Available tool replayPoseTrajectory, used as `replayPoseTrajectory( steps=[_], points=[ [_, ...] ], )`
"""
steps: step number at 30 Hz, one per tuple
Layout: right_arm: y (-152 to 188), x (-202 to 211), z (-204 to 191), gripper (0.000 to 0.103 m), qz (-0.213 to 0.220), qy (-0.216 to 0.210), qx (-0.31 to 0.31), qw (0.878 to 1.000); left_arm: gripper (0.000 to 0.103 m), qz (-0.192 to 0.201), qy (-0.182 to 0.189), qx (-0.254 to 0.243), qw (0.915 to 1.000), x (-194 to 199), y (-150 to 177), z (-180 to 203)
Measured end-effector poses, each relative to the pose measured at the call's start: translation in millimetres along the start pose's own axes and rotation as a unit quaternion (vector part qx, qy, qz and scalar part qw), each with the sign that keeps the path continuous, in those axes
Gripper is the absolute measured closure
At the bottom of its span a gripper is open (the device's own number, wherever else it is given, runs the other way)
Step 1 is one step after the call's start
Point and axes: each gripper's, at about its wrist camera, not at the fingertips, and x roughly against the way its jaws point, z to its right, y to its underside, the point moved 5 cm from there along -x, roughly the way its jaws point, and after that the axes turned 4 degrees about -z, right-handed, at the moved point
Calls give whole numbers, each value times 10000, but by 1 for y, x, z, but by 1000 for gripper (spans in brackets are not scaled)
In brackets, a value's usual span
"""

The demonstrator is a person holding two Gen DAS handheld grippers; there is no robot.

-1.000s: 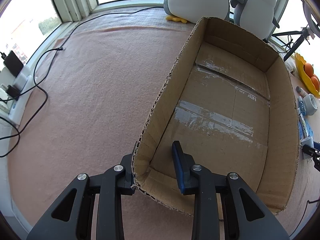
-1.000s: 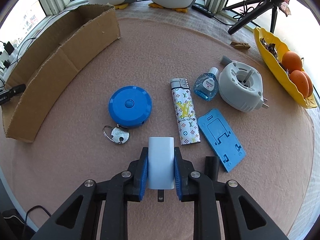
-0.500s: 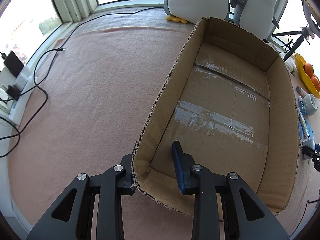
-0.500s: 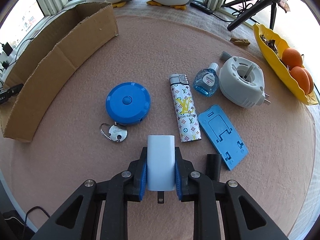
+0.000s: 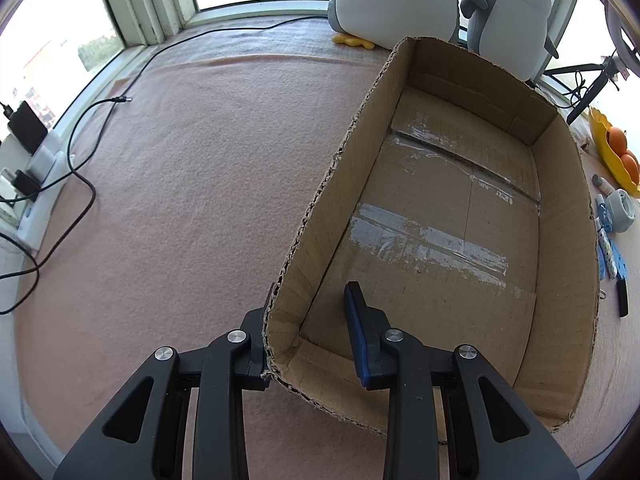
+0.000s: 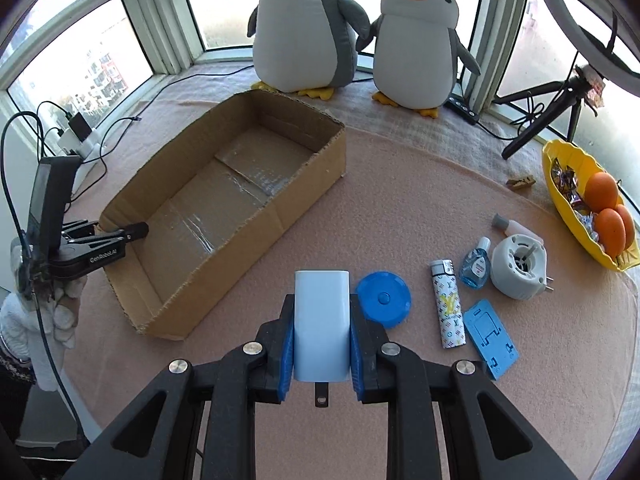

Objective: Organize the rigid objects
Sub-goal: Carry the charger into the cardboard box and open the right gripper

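My right gripper (image 6: 322,300) is shut on a white plug-in charger (image 6: 322,328), held above the pink mat with its prong pointing back at the camera. Just right of it on the mat lie a blue round tape measure (image 6: 384,298), a patterned lighter (image 6: 447,308), a blue phone stand (image 6: 490,336), a small blue bottle (image 6: 474,264) and a white round plug-in device (image 6: 518,266). The open cardboard box (image 6: 224,200) lies to the left, with nothing inside. My left gripper (image 5: 306,304) is shut on the near corner wall of the box (image 5: 440,184), one finger inside and one outside.
Two plush penguins (image 6: 304,24) stand by the window behind the box. A yellow bowl (image 6: 560,176) with oranges sits at the right edge, a black tripod (image 6: 540,120) behind it. A power strip (image 5: 44,184) and cables lie far left. A gloved hand (image 6: 60,300) holds the left gripper.
My right gripper has risen with the charger and tipped upward, so the whole box and the penguins have come into view. The left gripper and the box have not moved.
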Motion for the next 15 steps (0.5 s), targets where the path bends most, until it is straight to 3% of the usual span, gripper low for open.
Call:
replayPoseTrajectory(
  steps=[8,15],
  points=[
    [-39,-20,-71,83,158,-343,390,9985,74,31,-5,4,10000,0,0,0],
    [-46,-42,-94,83,48,-368,472,9982,74,53,-32,11,10000,0,-1,0]
  ],
)
